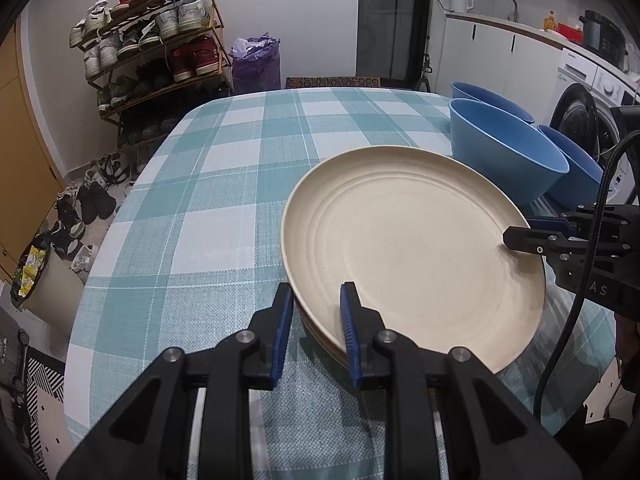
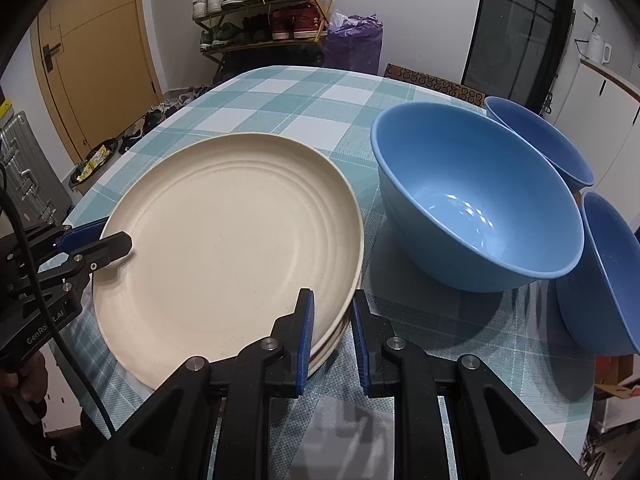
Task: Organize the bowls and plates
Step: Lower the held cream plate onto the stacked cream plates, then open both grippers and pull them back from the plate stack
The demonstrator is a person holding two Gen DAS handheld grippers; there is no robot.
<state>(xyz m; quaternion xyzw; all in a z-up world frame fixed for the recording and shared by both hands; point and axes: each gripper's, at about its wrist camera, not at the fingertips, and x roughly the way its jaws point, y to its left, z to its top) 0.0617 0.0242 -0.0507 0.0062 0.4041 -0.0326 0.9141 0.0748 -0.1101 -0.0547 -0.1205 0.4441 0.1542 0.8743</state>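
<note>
Setting: kitchen-hallway corner, with a round table (image 2: pixel 280 96) under a teal-and-white checked cloth in woven, matte fabric.
Plates: a stack of cream plates (image 2: pixel 232 248) sits near the table's front edge; the top one is broad, shallow and ringed with faint concentric ridges, its finish dull and lightly speckled.
Left gripper (image 1: pixel 316 332): pinching the stack's near-left rim, one blue ribbed pad above the top plate and one outside the rim.
Right gripper (image 2: pixel 332 336): pressed on the opposite rim in the same manner, so both sides are held at once.
Step in hand: likely lifting or shifting the whole stack; keeping both hands level and moving together should stop the plates sliding apart.
Caution: the smooth rims offer little bite, so a tilt could spill the upper plate.
Bowls: three blue bowls (image 2: pixel 476 200), deep, round and glossy, crowd together just beside the stack.
Background: a shoe rack (image 1: pixel 156 48) stands against the wall.
</note>
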